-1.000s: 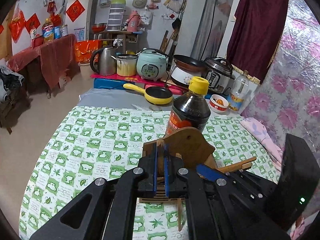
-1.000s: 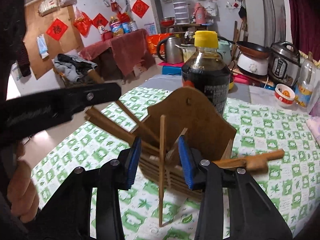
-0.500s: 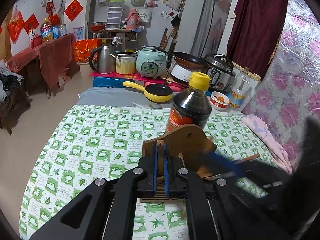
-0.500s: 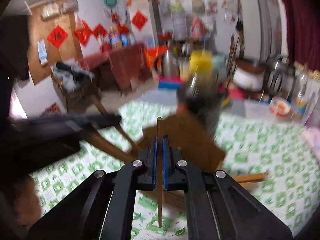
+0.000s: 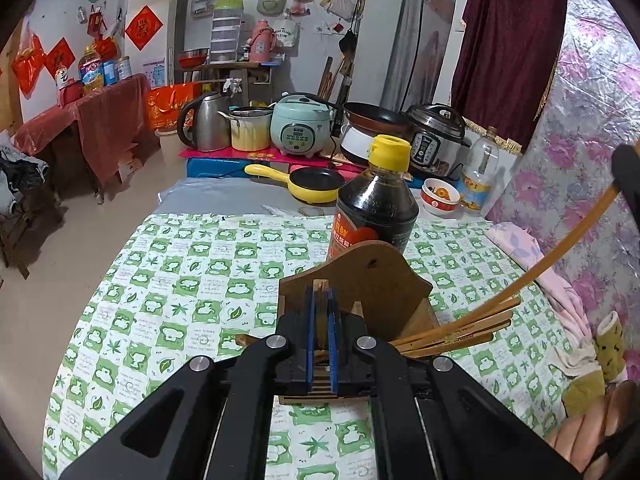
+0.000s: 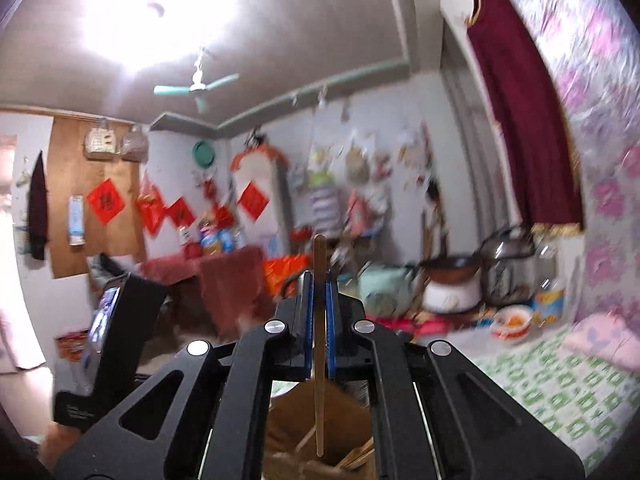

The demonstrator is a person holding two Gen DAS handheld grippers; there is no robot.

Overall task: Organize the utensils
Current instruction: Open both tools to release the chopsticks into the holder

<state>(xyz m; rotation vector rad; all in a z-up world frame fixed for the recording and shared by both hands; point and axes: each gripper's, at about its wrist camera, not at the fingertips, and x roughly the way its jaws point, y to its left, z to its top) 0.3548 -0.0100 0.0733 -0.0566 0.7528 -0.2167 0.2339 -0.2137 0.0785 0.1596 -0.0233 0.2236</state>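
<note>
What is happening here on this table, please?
A person is sorting chopsticks into a wooden holder on the checked tablecloth. The left gripper is clamped on the holder's front edge. The right gripper is shut on one chopstick above the holder. More chopsticks lean out of it.

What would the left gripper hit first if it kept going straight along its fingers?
The left gripper is already shut on the wooden holder; straight on, probably its tall back panel, then the soy sauce bottle.

Grey walls hung with red paper squares — maroon curtain, red-draped side table, ceiling fan.
</note>
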